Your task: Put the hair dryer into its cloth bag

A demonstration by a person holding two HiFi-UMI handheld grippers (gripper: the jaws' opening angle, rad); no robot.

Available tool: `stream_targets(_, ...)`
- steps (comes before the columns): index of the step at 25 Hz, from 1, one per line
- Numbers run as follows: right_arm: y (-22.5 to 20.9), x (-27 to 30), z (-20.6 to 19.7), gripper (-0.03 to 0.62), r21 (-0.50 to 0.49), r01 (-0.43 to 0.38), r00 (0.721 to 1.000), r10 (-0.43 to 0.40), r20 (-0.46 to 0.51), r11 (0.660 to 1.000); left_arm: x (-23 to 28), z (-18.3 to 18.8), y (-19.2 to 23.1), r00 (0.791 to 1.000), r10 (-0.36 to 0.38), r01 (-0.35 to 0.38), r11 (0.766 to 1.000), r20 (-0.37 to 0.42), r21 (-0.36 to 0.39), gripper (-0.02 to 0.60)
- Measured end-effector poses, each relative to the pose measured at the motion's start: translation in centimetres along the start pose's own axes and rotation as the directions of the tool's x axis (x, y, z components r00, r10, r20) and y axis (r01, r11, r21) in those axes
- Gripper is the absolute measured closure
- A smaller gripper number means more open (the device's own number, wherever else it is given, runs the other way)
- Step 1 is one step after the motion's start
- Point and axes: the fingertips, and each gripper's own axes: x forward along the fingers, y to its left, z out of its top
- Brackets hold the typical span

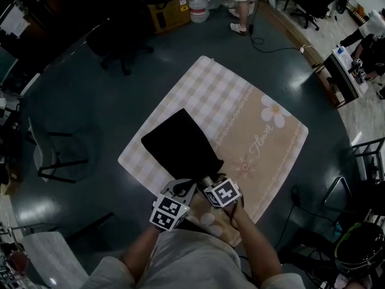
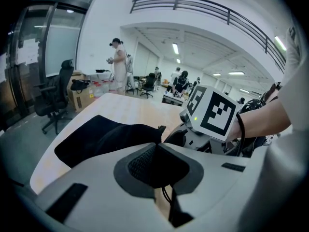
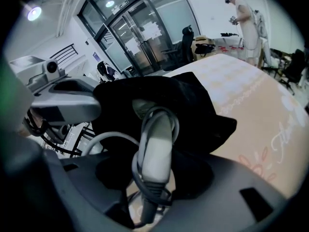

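Cloth bag (image 1: 180, 144) at frame centre on mat (image 1: 264, 140); left gripper (image 1: 181, 189) pinches its mouth, right gripper (image 1: 207, 180) clamps hair dryer (image 3: 155, 146) handle.

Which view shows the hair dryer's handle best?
The right gripper view: the hair dryer handle, cord wrapped round it, stands between the jaws of the right hand-held gripper, its top inside the cloth bag. The head view shows only a grey sliver; the left gripper view shows mostly bag.
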Motion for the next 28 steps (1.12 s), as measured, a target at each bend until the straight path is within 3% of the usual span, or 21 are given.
stream_targets(28, -1.0, 1.6, 1.3, 0.37, 0.04, -0.015, 0.999, 0.013, 0.043, 0.999, -0.3, 0.3, 0.1, 1.0, -0.002, 0.002, 1.0, 0.004, 0.023, 0.563)
